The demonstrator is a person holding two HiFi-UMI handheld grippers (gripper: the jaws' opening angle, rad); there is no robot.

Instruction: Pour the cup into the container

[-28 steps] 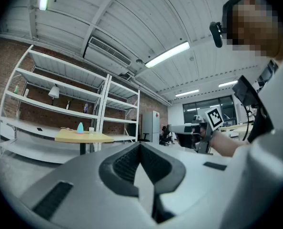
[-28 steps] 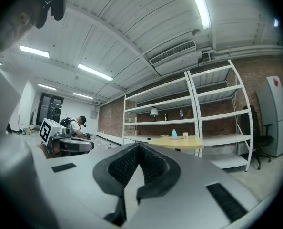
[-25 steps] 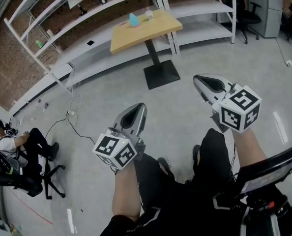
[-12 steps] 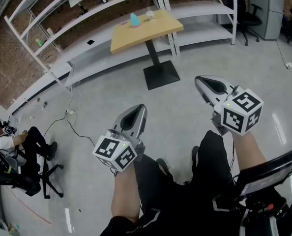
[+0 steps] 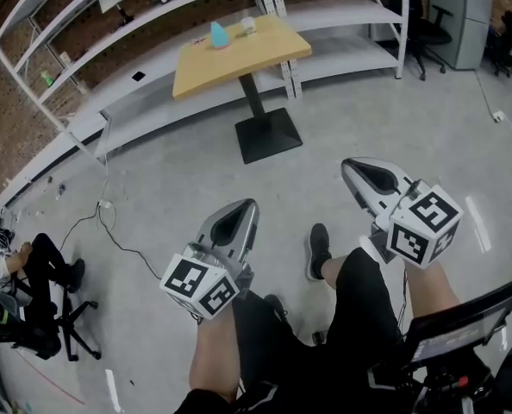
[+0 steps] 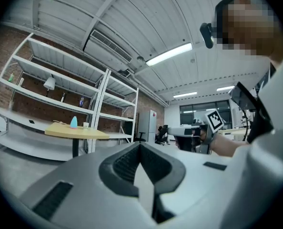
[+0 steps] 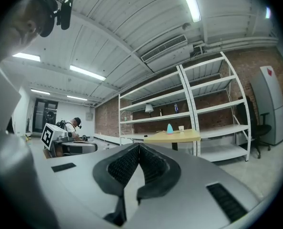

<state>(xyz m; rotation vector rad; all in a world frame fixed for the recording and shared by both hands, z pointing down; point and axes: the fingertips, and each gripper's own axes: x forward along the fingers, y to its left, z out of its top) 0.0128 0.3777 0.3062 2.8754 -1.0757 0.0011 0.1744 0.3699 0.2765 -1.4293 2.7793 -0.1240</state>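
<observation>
Grippers held out level, both empty.
Left gripper [image 5: 239,212] and right gripper [image 5: 362,167] point forward side by side above the person's legs [image 5: 359,300], fingers [image 6: 122,163] closed on nothing. Far ahead, the bench [image 5: 239,63] carries what looks like the white cup [image 5: 248,25] beside a blue container [image 5: 217,34].

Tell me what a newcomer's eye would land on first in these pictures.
Two grey grippers fill the foreground of the head view: the left gripper and the right gripper. Each carries a marker cube, and both are shut and empty above the person's legs. Far ahead, a wooden table stands before white shelving, with a blue container and a small white cup on it.
</observation>
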